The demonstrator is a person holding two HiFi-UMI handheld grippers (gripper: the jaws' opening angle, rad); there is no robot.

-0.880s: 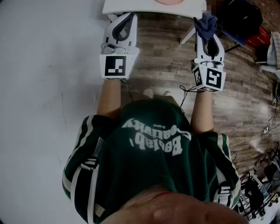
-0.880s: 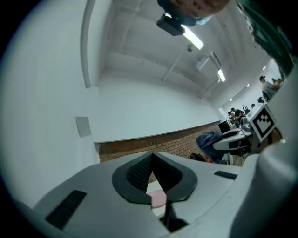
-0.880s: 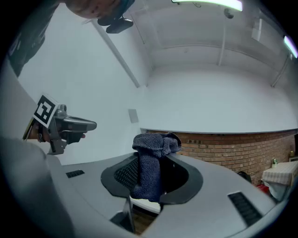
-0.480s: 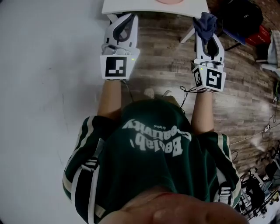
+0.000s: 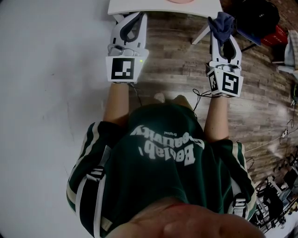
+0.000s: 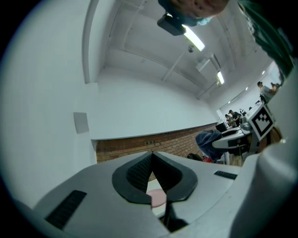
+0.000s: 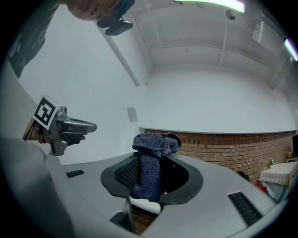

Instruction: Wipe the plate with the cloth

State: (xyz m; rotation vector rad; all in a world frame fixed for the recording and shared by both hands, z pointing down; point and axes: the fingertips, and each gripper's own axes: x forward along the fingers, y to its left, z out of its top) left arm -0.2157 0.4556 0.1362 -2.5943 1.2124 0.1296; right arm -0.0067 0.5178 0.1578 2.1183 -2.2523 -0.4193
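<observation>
While both grippers point forward and slightly up, my left hand-held gripper has its jaws fully together with nothing between them. My right hand-held gripper is clamped on the dark blue cloth, which stands bunched up out of the jaws and flops over at the top.

The pink plate sits on the white tabletop ahead of me, cut off by the top edge of the head view and apart from both grippers. In the left gripper view it peeks through the gap under the closed jaws.

Writing: my green shirt carries white print, upside down from the head view. The big word looks like "Beolab"; the second word and the small line are not readable for sure. The marker cubes show only black-and-white square patterns, no letters. Wood floor below, brick wall behind.
</observation>
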